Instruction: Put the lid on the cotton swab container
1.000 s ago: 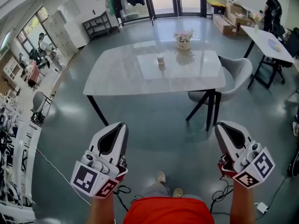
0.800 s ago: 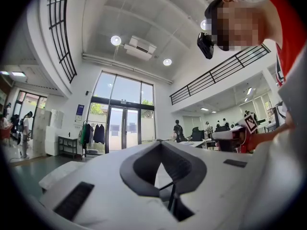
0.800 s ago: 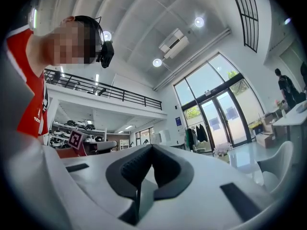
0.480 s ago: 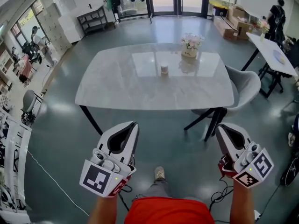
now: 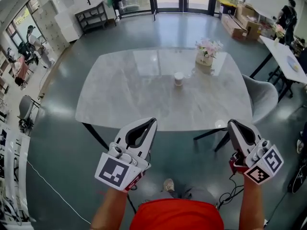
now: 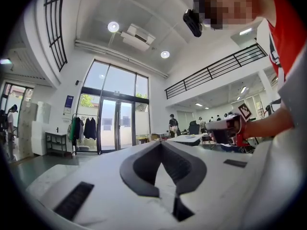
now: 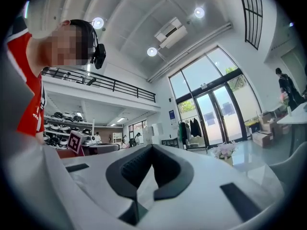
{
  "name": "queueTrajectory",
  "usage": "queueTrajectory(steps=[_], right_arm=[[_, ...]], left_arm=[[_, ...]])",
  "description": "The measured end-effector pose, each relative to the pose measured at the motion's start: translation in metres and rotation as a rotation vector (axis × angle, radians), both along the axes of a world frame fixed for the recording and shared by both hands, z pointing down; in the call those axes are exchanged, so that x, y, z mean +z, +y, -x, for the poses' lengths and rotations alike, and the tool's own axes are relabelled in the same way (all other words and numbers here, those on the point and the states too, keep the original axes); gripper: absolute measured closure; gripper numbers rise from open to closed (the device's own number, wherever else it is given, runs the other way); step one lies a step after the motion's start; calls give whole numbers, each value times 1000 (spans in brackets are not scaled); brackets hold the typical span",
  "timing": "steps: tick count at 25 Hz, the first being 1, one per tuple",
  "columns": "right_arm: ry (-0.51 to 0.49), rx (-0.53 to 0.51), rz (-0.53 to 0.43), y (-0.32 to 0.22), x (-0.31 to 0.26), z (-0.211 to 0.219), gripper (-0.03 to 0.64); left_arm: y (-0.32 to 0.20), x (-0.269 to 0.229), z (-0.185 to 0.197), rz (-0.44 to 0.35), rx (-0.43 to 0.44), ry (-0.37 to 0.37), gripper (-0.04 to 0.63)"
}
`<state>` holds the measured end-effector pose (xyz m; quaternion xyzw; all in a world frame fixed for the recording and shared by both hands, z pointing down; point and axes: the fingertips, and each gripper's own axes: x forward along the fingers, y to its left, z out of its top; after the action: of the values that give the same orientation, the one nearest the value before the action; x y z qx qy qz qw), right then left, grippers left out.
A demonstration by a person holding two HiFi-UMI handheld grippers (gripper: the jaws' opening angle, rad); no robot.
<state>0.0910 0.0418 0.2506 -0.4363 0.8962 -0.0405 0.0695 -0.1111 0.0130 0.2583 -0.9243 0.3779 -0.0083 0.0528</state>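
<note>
A small white cotton swab container (image 5: 178, 78) stands near the middle of the marble table (image 5: 144, 95), seen in the head view. I cannot make out its lid as a separate thing at this distance. My left gripper (image 5: 151, 122) is held low in front of the table's near edge, shut and empty. My right gripper (image 5: 233, 124) hangs off the table's near right corner, also shut with nothing in it. Both gripper views look up over closed jaws at the room: left gripper (image 6: 160, 143), right gripper (image 7: 151, 147).
A pot of pink flowers (image 5: 206, 53) stands on the table behind the container. A grey chair (image 5: 261, 97) sits at the table's right side. Farther right is a white side table (image 5: 283, 56); a person (image 5: 289, 13) stands by it. Cables (image 5: 225, 195) lie on the floor.
The view has come closer to the table, which now lies nearer and larger. Both grippers have advanced toward its near edge, the left one more, staying shut.
</note>
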Motion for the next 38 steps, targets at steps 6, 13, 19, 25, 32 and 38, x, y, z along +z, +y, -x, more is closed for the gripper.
queueTrajectory(steps=[6, 13, 19, 25, 32, 38], right_arm=[[42, -2, 12, -55, 14, -9, 606], [71, -49, -1, -132, 25, -14, 606], [173, -96, -34, -201, 46, -18, 606], [259, -165, 27, -264, 91, -17, 606], [269, -213, 124, -315, 128, -20, 588], [325, -238, 190, -342, 163, -14, 572]], left_arm=[[-52, 15, -5, 19, -18, 9, 581], [-112, 24, -15, 9, -46, 10, 581], [-167, 31, -37, -13, -71, -27, 581], [-220, 72, -43, 94, -128, -123, 583], [-269, 122, -66, 154, -98, -184, 580], [-299, 173, -81, 220, -12, -243, 452]])
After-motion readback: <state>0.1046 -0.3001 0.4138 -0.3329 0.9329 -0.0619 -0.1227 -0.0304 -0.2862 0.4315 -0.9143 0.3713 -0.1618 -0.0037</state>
